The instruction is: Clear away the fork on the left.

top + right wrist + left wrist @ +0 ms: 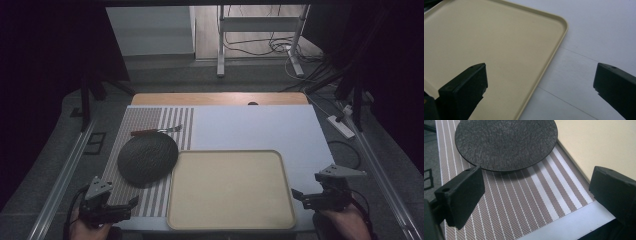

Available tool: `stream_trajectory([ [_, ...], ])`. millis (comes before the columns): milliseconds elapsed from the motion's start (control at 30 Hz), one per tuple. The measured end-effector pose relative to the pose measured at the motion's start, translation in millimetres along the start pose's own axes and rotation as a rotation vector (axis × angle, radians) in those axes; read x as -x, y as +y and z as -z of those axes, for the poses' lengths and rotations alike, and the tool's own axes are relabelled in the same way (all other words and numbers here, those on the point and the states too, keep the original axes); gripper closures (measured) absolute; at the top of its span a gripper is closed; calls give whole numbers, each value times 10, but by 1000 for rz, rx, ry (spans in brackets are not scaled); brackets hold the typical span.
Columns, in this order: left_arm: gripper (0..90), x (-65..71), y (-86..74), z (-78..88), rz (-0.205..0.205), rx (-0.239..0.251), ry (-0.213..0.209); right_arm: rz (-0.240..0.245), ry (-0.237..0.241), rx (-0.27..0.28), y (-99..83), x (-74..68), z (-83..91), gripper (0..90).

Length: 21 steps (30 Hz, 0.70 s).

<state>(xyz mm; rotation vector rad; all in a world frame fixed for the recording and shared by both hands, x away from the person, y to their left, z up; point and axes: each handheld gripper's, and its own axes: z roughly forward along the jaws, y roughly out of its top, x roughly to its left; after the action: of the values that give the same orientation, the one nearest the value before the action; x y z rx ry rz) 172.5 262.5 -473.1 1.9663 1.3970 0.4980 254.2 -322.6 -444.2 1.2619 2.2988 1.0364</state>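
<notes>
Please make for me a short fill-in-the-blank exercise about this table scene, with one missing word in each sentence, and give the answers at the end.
1. The dark round plate lies on the ____ placemat.
2. The beige tray holds ____.
3. The left claw and the right claw both stand ____.
4. The fork with the red handle lies on the far side of the ____.

Answers: striped; nothing; open; plate

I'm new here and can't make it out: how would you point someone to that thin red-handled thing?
Start at the big beige tray, then look left to the striped mat. On it, just beyond the round dark plate, lies a slim utensil, the only long, thin, red-handled object there.
</notes>
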Motion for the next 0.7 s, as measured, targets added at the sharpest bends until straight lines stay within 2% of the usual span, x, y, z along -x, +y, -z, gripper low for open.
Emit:
stream_trajectory([
  [300, 0, -37, -2, -8, 28, -12, -21, -17, 17, 1, 4, 20, -6, 0],
  [700, 0, -36, 5, -20, 21, -26, -32, -19, 19, -3, 4, 27, -5, 0],
])
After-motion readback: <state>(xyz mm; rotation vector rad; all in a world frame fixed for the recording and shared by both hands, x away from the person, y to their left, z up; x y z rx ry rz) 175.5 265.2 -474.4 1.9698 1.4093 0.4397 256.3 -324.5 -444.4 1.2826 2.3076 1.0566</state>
